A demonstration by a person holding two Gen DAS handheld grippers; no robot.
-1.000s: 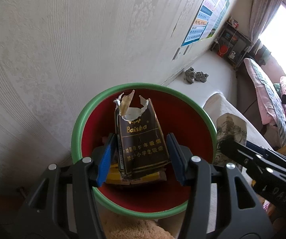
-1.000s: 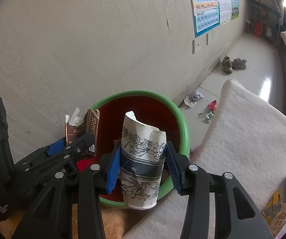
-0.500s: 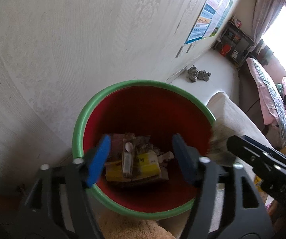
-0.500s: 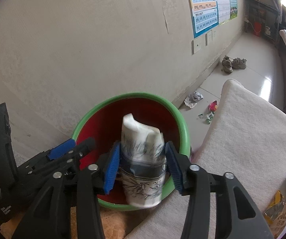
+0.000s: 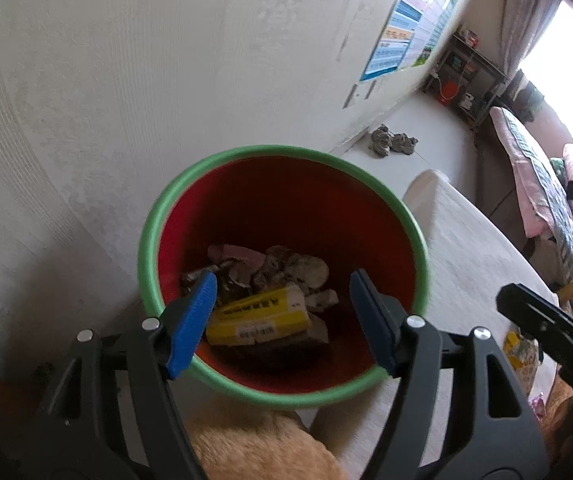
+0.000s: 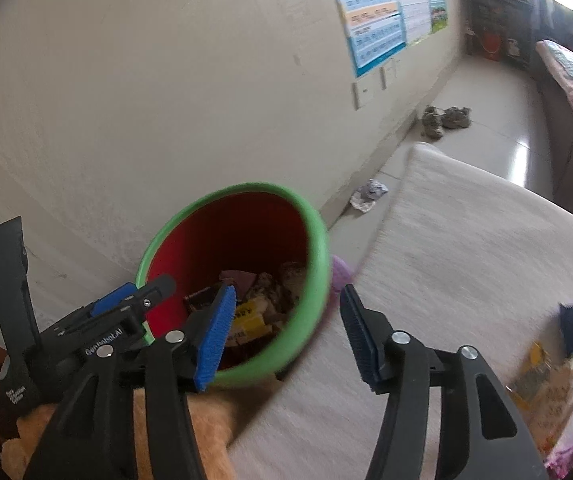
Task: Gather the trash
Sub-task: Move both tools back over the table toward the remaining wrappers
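in the left wrist view we see our left claw (image 5: 282, 320) at the lower middle of the frame, jaws standing wide apart with nothing between them, having just been opening. it hangs over the mouth of the bin (image 5: 154, 232), a red bucket with a green rim in the centre of the frame, set against the pale wall (image 5: 126, 80). down in the bin lies the trash: a yellow box (image 5: 260, 316) near the bottom, and behind it crumpled wrappers and paper (image 5: 286, 266), too jumbled for us to tell apart. a tan furry thing (image 5: 262, 444) fills the lower edge. part of the right claw's black body shows at the right edge, over a pale cloth surface (image 5: 466, 240). a pair of shoes (image 5: 392, 144) sits on the floor in the upper right, by the wall.

in the right wrist view, which is blurred, our right claw (image 6: 284, 336) sits at lower centre, jaws parted and empty, having just been opening. its left pad is over the bin's (image 6: 318, 248) near rim; its right pad is over the cloth surface (image 6: 466, 260). the left claw (image 6: 126, 300) reaches in from the lower left at the bin's rim. trash (image 6: 258, 300) lies inside the bin. more wrappers (image 6: 550, 376) lie on the cloth at the lower right, and a crumpled scrap (image 6: 368, 196) lies on the floor just right of centre.
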